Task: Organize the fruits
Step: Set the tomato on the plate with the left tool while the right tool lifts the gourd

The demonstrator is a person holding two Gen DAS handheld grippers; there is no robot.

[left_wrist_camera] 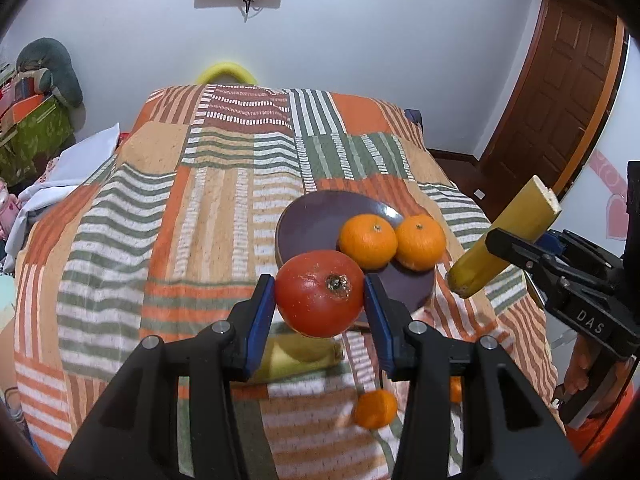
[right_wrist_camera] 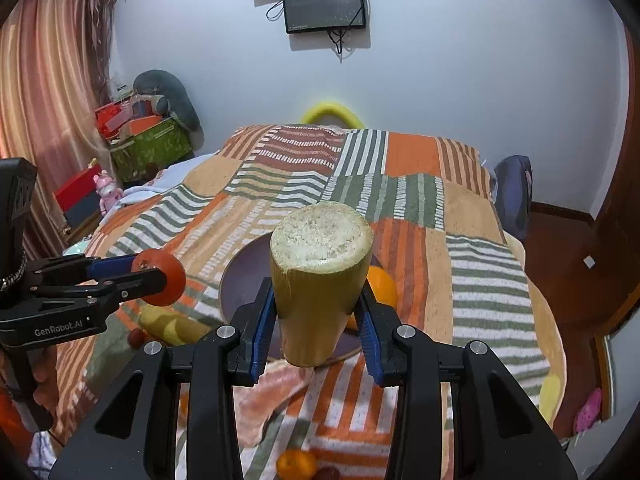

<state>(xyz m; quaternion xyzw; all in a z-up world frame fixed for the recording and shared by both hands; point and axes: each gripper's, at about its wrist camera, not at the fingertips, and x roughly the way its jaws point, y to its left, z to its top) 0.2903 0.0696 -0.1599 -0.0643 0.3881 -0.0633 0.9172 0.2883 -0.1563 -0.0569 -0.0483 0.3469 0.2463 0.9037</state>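
Two oranges (left_wrist_camera: 368, 240) (left_wrist_camera: 421, 242) sit side by side, touching, on a purple plate (left_wrist_camera: 316, 220) that rests on a bed with a striped blanket (left_wrist_camera: 200, 200), near the middle of the left wrist view. In that view the left gripper (left_wrist_camera: 320, 304) sits low in the middle and pinches a red tomato (left_wrist_camera: 318, 294) between its blue pads, holding it up in the air just in front of the plate. Under the tomato, a yellow banana piece (left_wrist_camera: 296, 356) lies on the blanket, and another small orange (left_wrist_camera: 374, 408) lies near the bottom of the frame. At the right edge of the same view, the right gripper (left_wrist_camera: 516, 248) pinches a cut banana (left_wrist_camera: 504, 244) that is tilted, with its cut end pointing up and to the right. In the right wrist view, the right gripper (right_wrist_camera: 318, 312) fills the bottom of the frame and the cut banana (right_wrist_camera: 320, 280) stands between its blue pads, its pale cut end facing the camera. Behind it the plate (right_wrist_camera: 244, 280) shows, with one orange (right_wrist_camera: 382, 284) peeking out on the right. At the left of this view the left gripper (right_wrist_camera: 160, 276) holds the tomato (right_wrist_camera: 168, 280) above the blanket (right_wrist_camera: 460, 240). One small orange (right_wrist_camera: 296, 464) lies at the bottom of the frame. On the wall at the top hangs a dark screen (right_wrist_camera: 324, 4).
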